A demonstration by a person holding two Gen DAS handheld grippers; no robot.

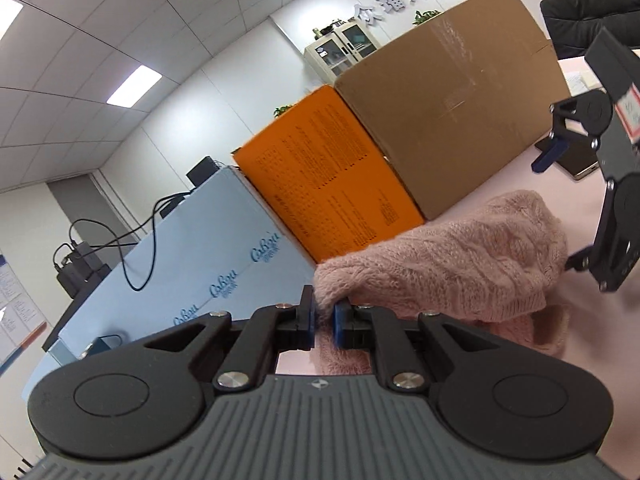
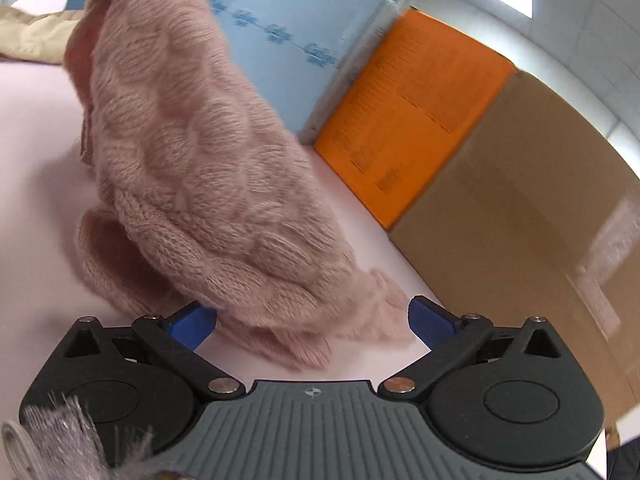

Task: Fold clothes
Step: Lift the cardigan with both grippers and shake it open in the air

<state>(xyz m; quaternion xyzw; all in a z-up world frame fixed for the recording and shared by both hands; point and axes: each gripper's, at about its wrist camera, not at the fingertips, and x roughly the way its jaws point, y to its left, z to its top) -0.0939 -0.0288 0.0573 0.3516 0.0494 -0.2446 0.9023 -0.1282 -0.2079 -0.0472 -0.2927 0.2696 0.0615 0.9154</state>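
One pink sweater [image 2: 192, 152], long axis slanting upward

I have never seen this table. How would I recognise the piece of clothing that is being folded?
Find the row of three boxes along the pale pink table: light blue, orange, brown cardboard. In front of them lies the pink knitted sweater, one edge lifted by the left hand-held gripper. Its fluffy cable-knit texture distinguishes it from the smooth beige garment behind.

A fuzzy pink cable-knit sweater [image 2: 200, 152] hangs bunched and lifted at one end, draping steeply downward; its lower folds and ribbed edge rest crumpled on the pale pink tabletop [image 2: 36, 184].
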